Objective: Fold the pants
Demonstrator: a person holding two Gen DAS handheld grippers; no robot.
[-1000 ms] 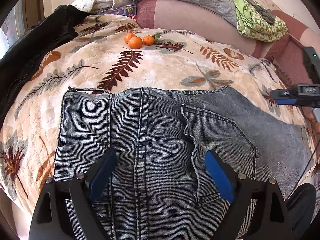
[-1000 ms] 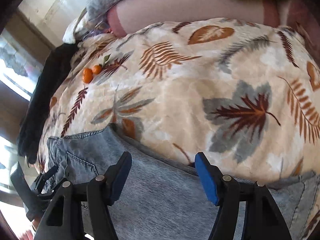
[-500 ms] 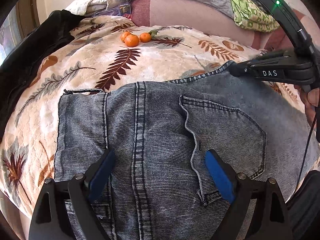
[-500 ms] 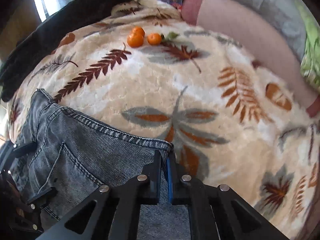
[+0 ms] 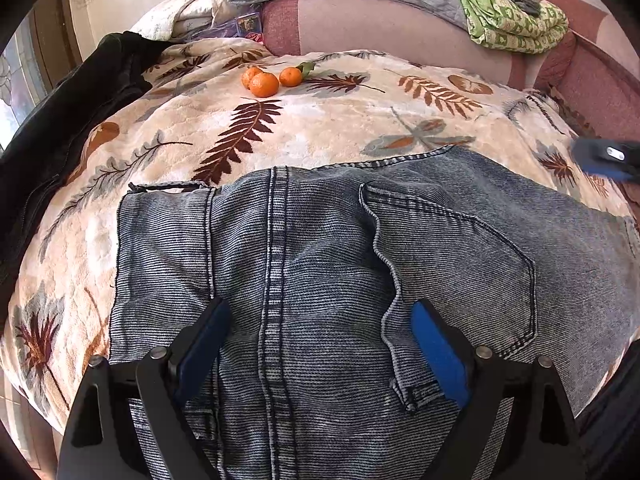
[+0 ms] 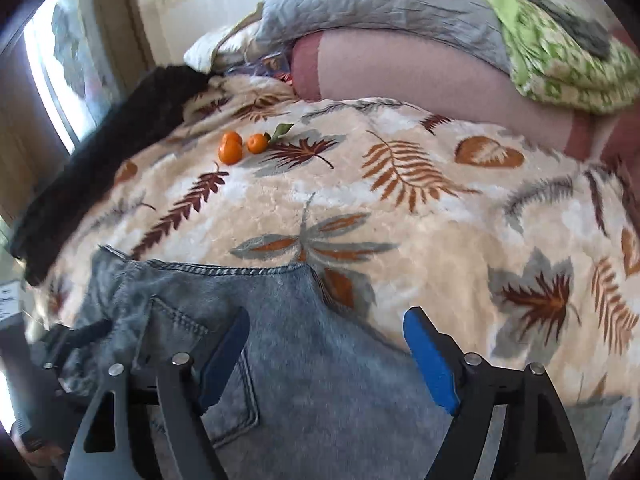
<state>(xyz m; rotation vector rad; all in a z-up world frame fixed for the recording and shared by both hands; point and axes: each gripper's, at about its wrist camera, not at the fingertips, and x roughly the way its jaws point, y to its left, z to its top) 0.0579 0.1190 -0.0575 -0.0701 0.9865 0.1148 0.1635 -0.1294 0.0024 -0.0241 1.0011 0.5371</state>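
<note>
From the left wrist view, the pants (image 5: 320, 280) — washed blue denim — lie spread on the leaf-print blanket (image 5: 340, 120) covering the bed, seat side up with a back pocket (image 5: 460, 260) and the centre seam showing. The left gripper (image 5: 320, 344) hovers over the denim with its blue-padded fingers (image 5: 438, 356) wide apart, holding nothing. Three tangerines (image 5: 266, 79) sit together on the blanket beyond the waistband; a black jacket (image 5: 68, 120) lies along the left edge. At the far right a blurred bit of the right gripper (image 5: 604, 158) shows.

From the right wrist view, the right gripper (image 6: 326, 356) is above the pants (image 6: 312, 380) near the waistband edge (image 6: 224, 269), its fingers (image 6: 430, 364) spread apart — nothing between them. The tangerines (image 6: 240, 146) lie well beyond, and a grey pillow (image 6: 380, 4) and a green quilt (image 6: 560, 64) rest at the bed's head.
</note>
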